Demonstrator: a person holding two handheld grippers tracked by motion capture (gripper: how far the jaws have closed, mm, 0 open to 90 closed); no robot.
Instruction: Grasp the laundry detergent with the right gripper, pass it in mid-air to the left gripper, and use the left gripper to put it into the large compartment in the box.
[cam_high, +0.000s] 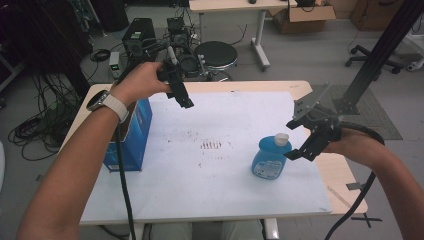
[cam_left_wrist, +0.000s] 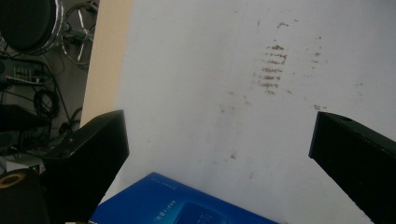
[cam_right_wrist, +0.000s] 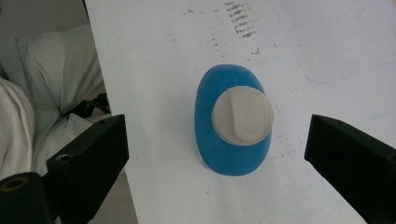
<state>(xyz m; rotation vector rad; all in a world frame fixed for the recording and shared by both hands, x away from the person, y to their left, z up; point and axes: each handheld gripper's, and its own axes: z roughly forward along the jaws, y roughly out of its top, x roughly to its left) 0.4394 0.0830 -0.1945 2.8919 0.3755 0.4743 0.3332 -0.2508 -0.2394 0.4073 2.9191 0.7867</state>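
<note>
i've got the right tongs spread wide over the round blue plastic bottle w/ white cap on the white-covered bench, left tongs wide above the blue cardboard box.

High view overlooks the table; both gripper views look down, sharing its white sheet.

We're looking at a pale wooden tabletop under a white sheet smudged with brownish marks, maybe rust. A blue box stands at the sheet's left edge; a blue bottle with a white cap stands toward the right.
</note>
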